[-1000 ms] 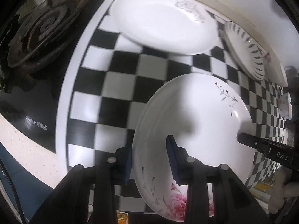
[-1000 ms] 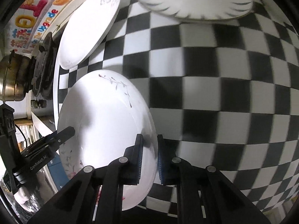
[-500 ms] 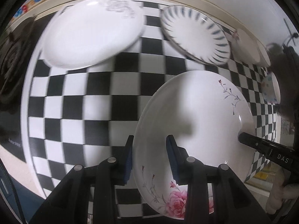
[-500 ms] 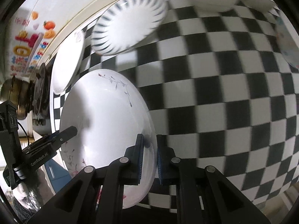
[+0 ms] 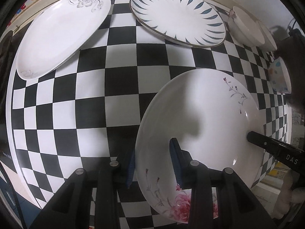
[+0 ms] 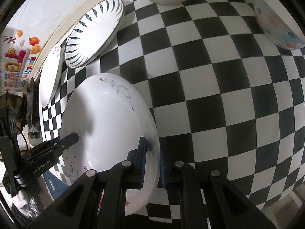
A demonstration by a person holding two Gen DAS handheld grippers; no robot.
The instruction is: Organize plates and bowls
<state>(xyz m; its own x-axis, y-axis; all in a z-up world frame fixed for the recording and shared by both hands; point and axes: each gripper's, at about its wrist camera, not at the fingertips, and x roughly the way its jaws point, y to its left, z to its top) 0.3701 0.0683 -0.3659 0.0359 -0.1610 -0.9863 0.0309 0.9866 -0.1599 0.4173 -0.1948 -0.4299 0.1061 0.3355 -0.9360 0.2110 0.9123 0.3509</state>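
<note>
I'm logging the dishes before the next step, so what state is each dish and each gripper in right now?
Rose plate: held by both grippers on opposite rim edges, above the checkered cloth.
Left gripper: shut on its rim.
Right gripper: shut on its rim.
Oval plate: resting on the cloth.
Blue-leaf plate: resting.
White bowls: upright, side by side.
Dotted bowl: upright, apart.

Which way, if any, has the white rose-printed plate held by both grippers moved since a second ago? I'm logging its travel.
Yes. The white rose-printed plate has moved along the checkered tablecloth, away from the stove, toward the blue-leaf plate and white bowls.
</note>
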